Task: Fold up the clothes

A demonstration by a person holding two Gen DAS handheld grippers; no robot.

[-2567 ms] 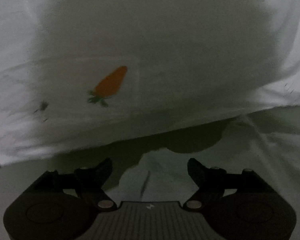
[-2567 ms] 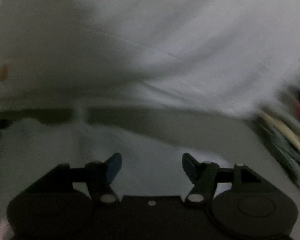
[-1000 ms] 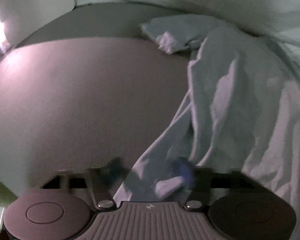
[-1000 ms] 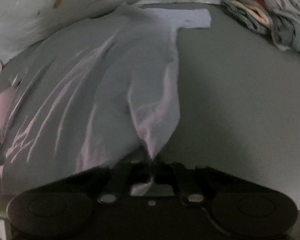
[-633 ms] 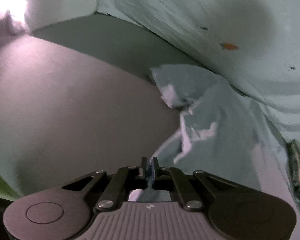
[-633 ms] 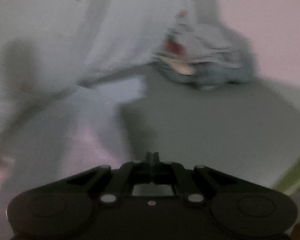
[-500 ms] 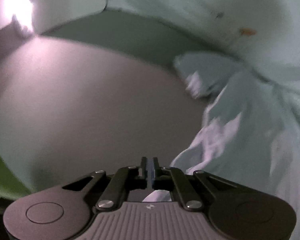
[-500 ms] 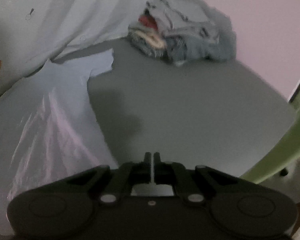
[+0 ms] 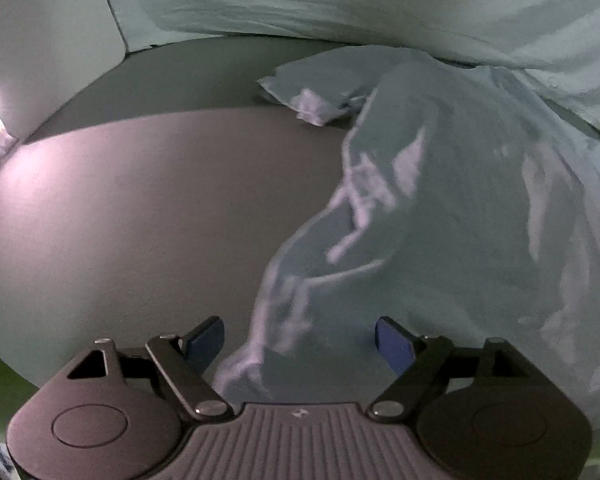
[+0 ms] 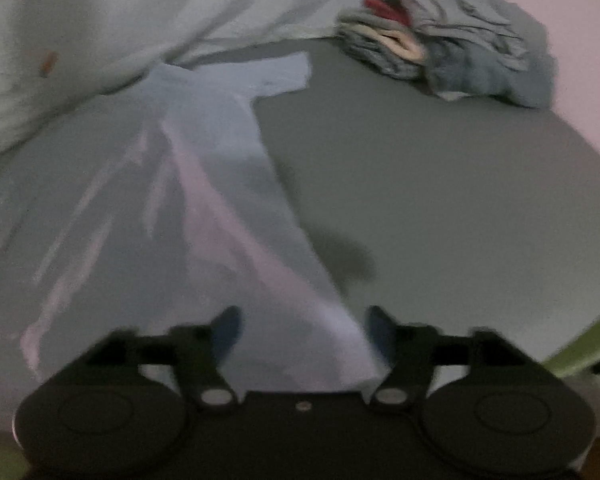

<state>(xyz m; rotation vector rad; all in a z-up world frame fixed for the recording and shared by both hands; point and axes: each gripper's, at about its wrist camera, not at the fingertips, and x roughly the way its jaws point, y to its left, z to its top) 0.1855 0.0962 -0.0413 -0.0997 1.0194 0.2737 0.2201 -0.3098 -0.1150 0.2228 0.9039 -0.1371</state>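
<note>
A pale blue T-shirt lies spread and wrinkled on a grey table, its hem toward me and its sleeves at the far end. My left gripper is open over the shirt's near left hem corner, the cloth lying between the blue pads. In the right wrist view the same shirt fills the left half, one sleeve flat at the back. My right gripper is open over the near right hem corner. Neither gripper holds the cloth.
A white sheet with small carrot prints hangs behind the table. A pile of grey and striped clothes sits at the far right of the table. A green edge rims the table at the near right.
Both grippers were shut on the shirt's hem corners half a second ago and have opened, letting the cloth drop onto the table. The shirt now lies more spread out.
</note>
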